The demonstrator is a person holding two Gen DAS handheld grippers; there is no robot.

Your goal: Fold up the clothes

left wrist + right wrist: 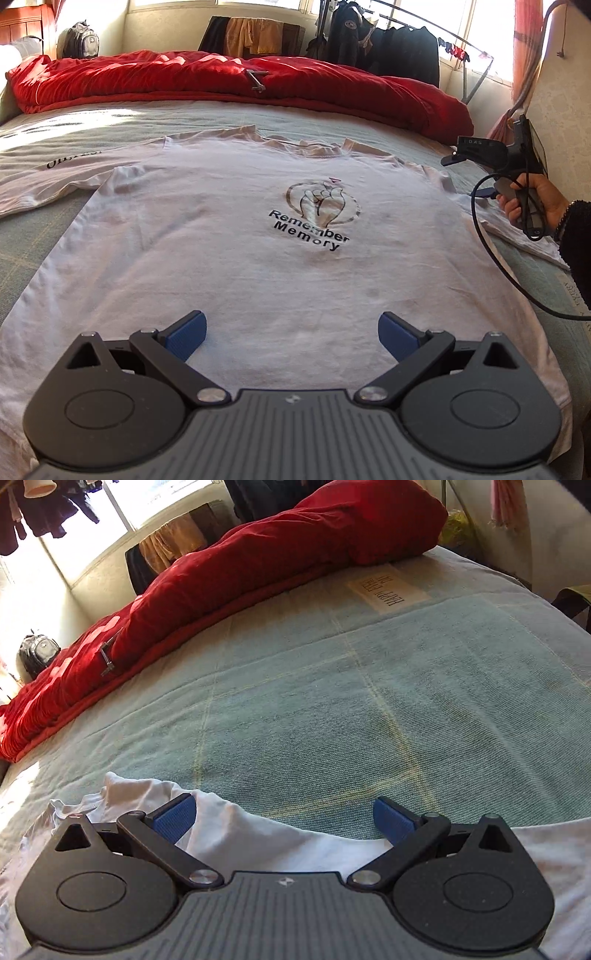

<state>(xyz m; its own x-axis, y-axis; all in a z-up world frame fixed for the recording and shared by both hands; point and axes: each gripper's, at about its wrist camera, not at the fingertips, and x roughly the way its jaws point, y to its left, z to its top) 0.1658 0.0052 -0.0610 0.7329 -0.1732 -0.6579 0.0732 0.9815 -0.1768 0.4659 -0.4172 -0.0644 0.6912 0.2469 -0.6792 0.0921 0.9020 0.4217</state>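
Observation:
A white T-shirt [229,251] printed "Remember Memory" lies flat, front up, on the bed. My left gripper [291,332] hovers open over its lower hem area, blue pads wide apart with nothing between them. In the left wrist view a hand holds the right gripper [491,155] at the shirt's right shoulder side. In the right wrist view my right gripper [282,818] stands open above the shirt's sleeve edge [236,830], its left pad over rumpled white cloth, nothing clamped.
A second white garment [48,166] with black lettering lies at the left of the bed. A red duvet [236,81] is bunched along the far side of the grey-green bedspread [369,701]. A black cable [495,266] trails from the right gripper. Clothes hang by the window.

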